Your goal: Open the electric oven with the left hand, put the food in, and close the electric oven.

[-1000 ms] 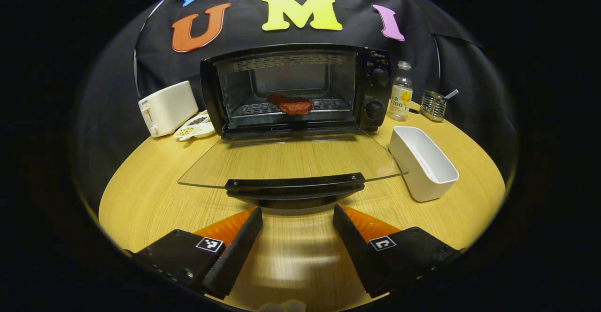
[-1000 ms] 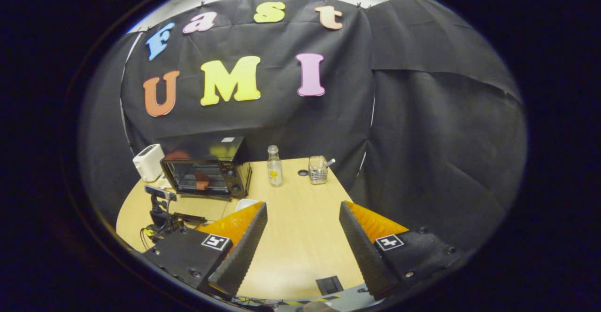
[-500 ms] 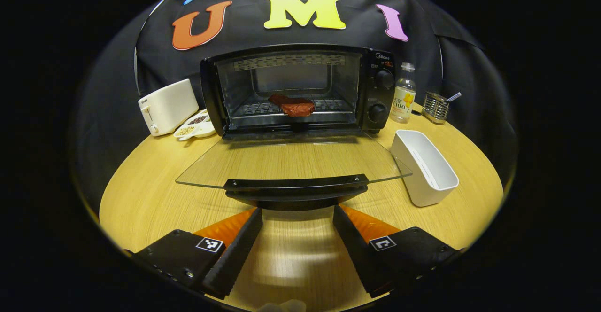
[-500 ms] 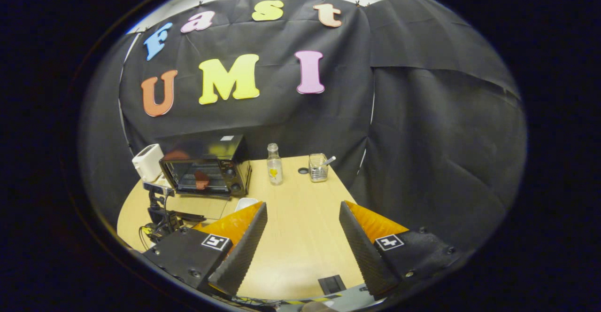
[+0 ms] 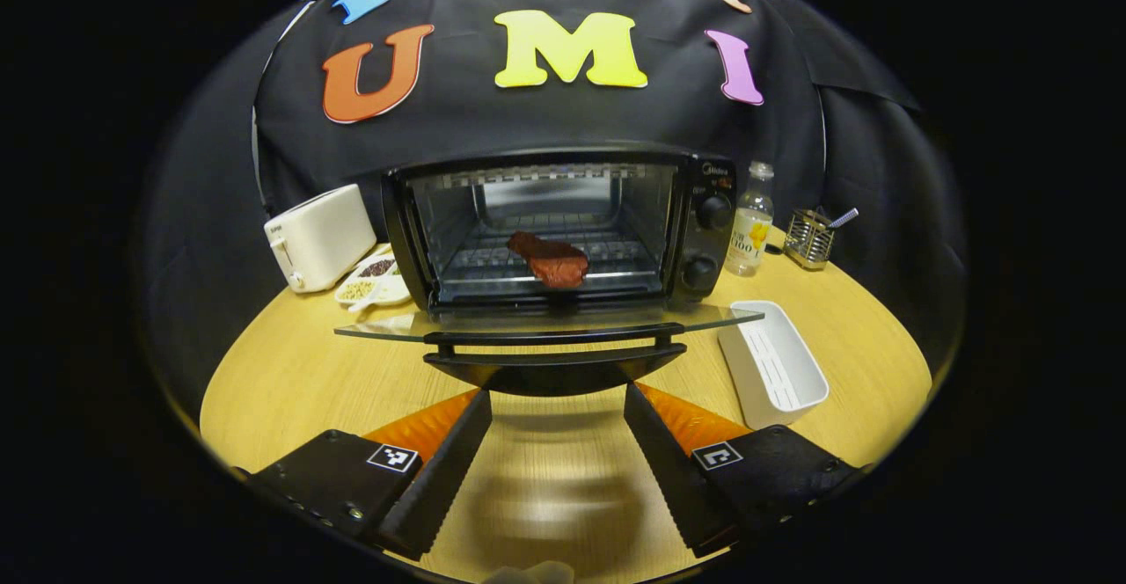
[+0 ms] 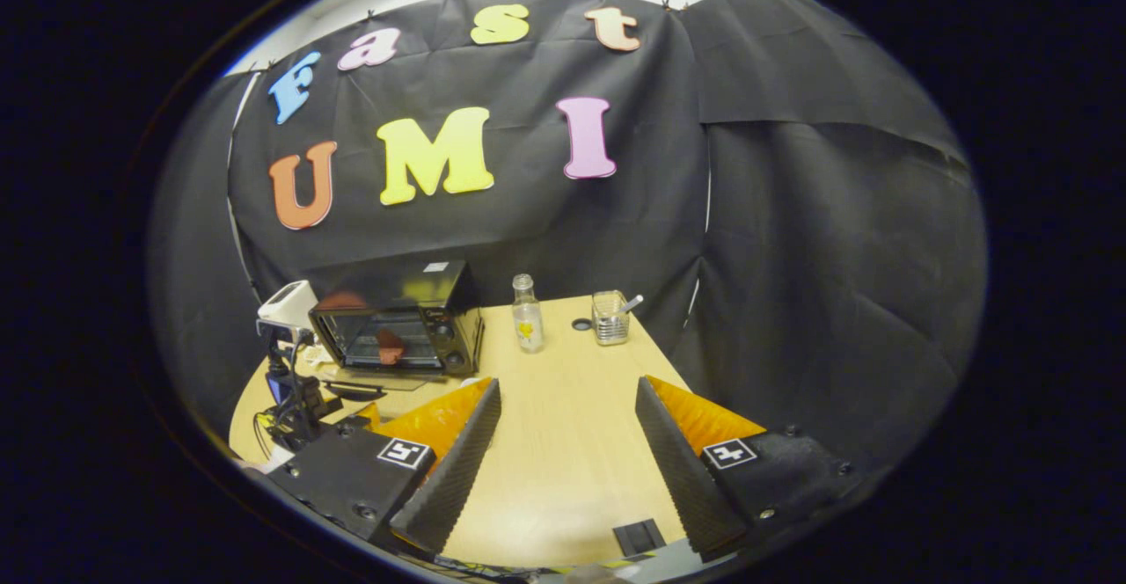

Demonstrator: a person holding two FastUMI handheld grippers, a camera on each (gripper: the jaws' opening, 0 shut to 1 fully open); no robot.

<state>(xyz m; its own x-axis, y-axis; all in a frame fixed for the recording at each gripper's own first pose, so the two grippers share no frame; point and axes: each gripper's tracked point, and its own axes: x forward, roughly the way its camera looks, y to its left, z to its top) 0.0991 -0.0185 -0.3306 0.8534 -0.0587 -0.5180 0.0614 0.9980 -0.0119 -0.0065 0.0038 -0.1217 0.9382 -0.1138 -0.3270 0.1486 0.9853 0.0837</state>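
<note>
The black electric oven (image 5: 554, 223) stands at the back of the wooden table, its glass door (image 5: 545, 322) folded down flat and seen almost edge-on. A red-brown piece of food (image 5: 550, 259) lies on the rack inside. The door's black handle (image 5: 554, 360) is right above my left gripper (image 5: 556, 395), which is open with nothing between its fingers. My right gripper (image 6: 567, 386) is also open, held high over the table's right side, far from the oven (image 6: 396, 320). From there I see the left gripper (image 6: 295, 386) in front of the open door.
A white toaster (image 5: 321, 237) and a small dish of seeds (image 5: 369, 278) stand left of the oven. To its right are a drink bottle (image 5: 748, 232) and a wire holder (image 5: 809, 237), and a white tub (image 5: 774, 364) lies beside the door's right end.
In the left gripper view the door has gone from seen from above to nearly edge-on, and the oven sits lower in the frame. The right gripper view has shifted slightly. Both grippers stay open.
</note>
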